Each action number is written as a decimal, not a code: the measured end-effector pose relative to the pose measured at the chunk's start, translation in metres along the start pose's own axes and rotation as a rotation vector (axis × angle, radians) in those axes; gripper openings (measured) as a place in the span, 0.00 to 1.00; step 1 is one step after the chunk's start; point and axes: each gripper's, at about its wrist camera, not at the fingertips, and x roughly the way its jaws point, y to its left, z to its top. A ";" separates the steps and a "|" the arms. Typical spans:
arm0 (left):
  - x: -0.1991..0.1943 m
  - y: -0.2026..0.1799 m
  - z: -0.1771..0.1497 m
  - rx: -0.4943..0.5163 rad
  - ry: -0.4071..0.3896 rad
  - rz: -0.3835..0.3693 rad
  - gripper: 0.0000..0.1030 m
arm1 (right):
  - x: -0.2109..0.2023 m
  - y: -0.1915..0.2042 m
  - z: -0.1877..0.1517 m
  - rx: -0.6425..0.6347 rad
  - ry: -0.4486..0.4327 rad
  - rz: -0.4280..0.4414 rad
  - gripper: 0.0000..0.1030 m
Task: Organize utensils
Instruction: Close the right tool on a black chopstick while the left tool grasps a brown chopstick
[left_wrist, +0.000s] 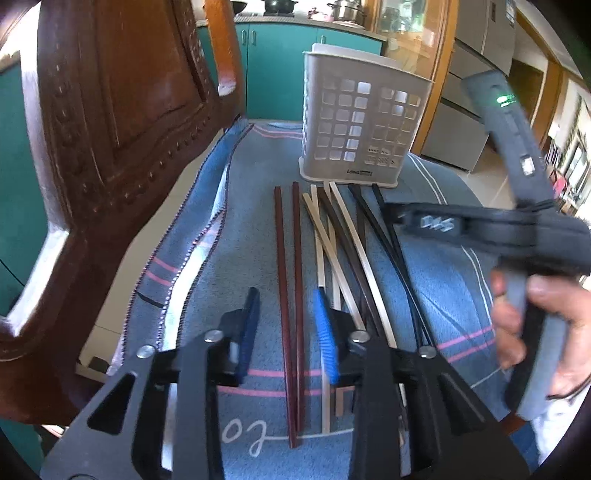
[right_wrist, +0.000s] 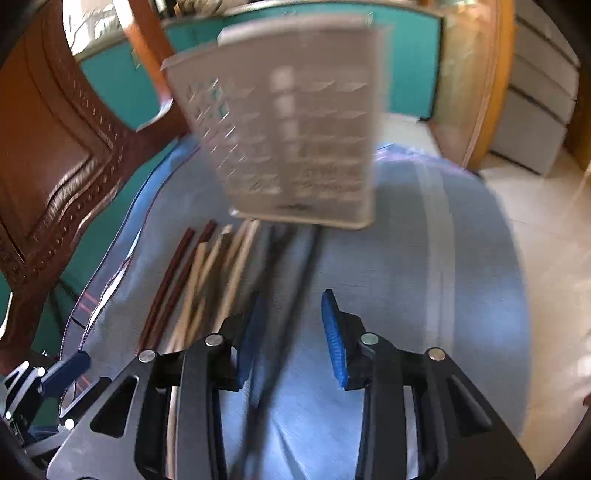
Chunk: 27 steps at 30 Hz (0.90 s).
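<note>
Chopsticks lie before holder; both tongs parted.

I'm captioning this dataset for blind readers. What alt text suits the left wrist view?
The open left gripper hovers over chopsticks: a reddish-brown pair, plus pale and dark ones, on a blue towel before a grey perforated utensil holder. A hand holds the right gripper's handle at right.

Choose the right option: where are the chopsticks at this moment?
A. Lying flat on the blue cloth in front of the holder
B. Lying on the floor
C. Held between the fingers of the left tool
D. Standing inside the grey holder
A: the chopsticks lie flat on the blue cloth, in front of the grey holder; both tools are open and hold nothing.
</note>
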 end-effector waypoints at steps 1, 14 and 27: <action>0.003 0.001 0.001 -0.009 0.006 -0.006 0.27 | 0.006 0.002 0.002 -0.007 0.008 -0.018 0.34; 0.033 0.000 0.046 -0.043 0.070 -0.041 0.15 | 0.005 -0.045 -0.009 0.071 0.096 0.078 0.12; 0.081 -0.007 0.077 -0.021 0.120 0.011 0.13 | -0.028 -0.083 -0.001 0.097 0.027 0.054 0.14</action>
